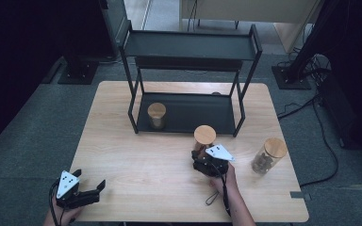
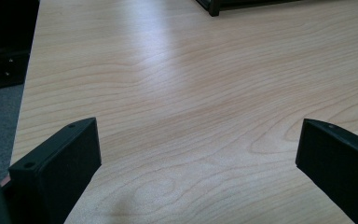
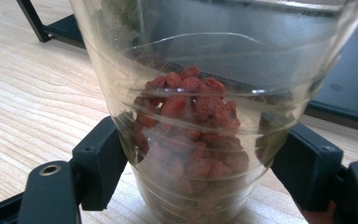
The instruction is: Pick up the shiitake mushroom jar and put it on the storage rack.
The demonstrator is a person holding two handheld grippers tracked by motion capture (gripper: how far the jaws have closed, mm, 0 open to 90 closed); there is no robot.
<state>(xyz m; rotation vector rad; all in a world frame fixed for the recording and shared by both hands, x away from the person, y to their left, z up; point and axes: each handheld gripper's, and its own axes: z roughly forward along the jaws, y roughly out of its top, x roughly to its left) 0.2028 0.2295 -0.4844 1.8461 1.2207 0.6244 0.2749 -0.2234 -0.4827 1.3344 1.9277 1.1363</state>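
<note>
Held jar: a clear glass jar [image 3: 205, 116] with a wooden lid [image 1: 204, 134], partly filled with red dried berries [image 3: 191, 126]; it stands in front of the shelf rack, near the middle of the table and slightly to the right
Jar against tool: in the right gripper view the jar sits squarely between the two black jaws, one pad on each side of its lower body, both touching the glass; the berries lie level with the pads
Right gripper: the right gripper [image 1: 210, 162] is clamped on the jar, jaws spread to the jar's width; in the high view it sits just on the near side of the jar, with a hand [image 1: 226, 176] behind it
Jar base: whether it rests on the wood or hangs just above it cannot be told
Left gripper: the left gripper [image 1: 82, 190] is at the near left corner of the table, well apart from the jar; jaws stand wide with bare wood between them
Shelf rack: a black two-tier rack [image 1: 188, 47] at the far side of the table; its lower tray is just beyond the held jar
Other jars: a lidded jar [image 1: 157, 115] stands on the lower tray at its left; another lidded jar [image 1: 268, 156] with dark contents stands on the table right of the held jar
Table: light wood [image 1: 136, 160]
</note>
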